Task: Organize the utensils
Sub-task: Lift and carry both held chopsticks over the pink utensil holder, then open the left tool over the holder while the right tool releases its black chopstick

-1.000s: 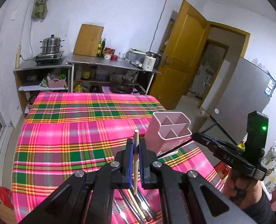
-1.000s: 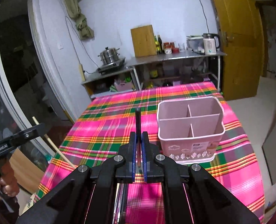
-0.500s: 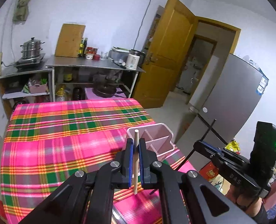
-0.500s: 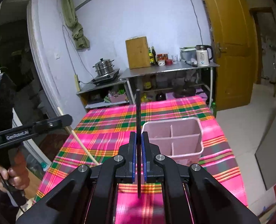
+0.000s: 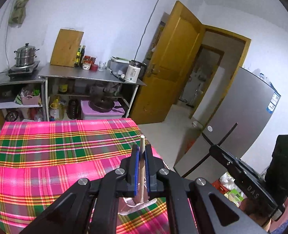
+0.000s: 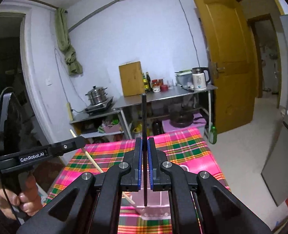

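My left gripper (image 5: pixel 141 150) is shut on a pale wooden chopstick (image 5: pixel 142 142) that stands nearly upright. Its lower end hangs over the pink divided utensil holder (image 5: pixel 138 204), which is mostly hidden under the fingers. My right gripper (image 6: pixel 144 142) is shut on a black chopstick (image 6: pixel 143 115), also upright, with its lower tip over the holder (image 6: pixel 163 200). In the right wrist view the left gripper (image 6: pixel 81 141) comes in from the left; its wooden chopstick (image 6: pixel 91 159) slants down toward the holder's left rim. In the left wrist view the right gripper (image 5: pixel 212 148) sits at the right.
The holder stands on a table with a pink plaid cloth (image 5: pixel 46 156), near its right edge. Behind are steel shelves (image 5: pixel 89 77) with a steamer pot (image 5: pixel 25 55), a wooden board (image 5: pixel 67 47) and a kettle (image 5: pixel 133 74). A yellow door (image 5: pixel 173 68) and a grey fridge (image 5: pixel 241 117) stand at the right.
Both grippers have risen with their chopsticks still held. The left one moved right across the table toward the holder, which now sits low under the fingers in both views.
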`<state>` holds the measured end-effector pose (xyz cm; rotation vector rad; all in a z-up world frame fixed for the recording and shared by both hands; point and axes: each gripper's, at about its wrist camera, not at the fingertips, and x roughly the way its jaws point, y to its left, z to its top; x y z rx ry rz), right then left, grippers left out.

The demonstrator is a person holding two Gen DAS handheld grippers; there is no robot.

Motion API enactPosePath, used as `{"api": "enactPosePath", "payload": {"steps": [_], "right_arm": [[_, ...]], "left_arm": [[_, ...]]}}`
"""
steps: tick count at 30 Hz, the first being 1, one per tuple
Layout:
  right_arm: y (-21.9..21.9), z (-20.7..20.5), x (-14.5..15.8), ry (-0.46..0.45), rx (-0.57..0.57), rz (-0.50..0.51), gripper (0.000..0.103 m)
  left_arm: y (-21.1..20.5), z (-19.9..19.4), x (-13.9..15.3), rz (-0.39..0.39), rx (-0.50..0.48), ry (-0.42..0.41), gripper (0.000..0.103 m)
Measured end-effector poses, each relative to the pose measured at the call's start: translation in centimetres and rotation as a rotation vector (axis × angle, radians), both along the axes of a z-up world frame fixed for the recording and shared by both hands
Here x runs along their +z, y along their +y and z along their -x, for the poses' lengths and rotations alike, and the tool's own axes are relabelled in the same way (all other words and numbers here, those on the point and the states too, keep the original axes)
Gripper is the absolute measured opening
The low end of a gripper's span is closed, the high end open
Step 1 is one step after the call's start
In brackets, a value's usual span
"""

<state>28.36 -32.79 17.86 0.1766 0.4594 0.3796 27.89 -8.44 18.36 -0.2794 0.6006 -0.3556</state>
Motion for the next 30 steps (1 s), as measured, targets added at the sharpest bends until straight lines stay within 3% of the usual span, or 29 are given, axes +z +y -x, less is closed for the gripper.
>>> {"api": "enactPosePath", "payload": {"steps": [9,15,22,30], "right_arm": [[0.7,-3.2,-4.2,0.09,-0.009,0.003,0.005],[1.0,-4.5,-7.5,0.171,0.001,0.011,0.006],[0.7,-4.6,-9.0,0.208,-0.008,0.036,0.009],[-0.6,-2.2,-6.9,0.147,-0.062,0.051,0.018]], "left_arm": [[-0.5,-3.4,-5.1,-0.006,0.014,0.082,0.005],[-0.8,-3.8,-7.8,-0.027,-0.004,0.118,0.005],[-0.4,-3.2,-7.7,-0.031,-0.016,0.119,0.013],[1.0,0.1,-5.0,-0.036,-0.002,0.043,0.017]]}}
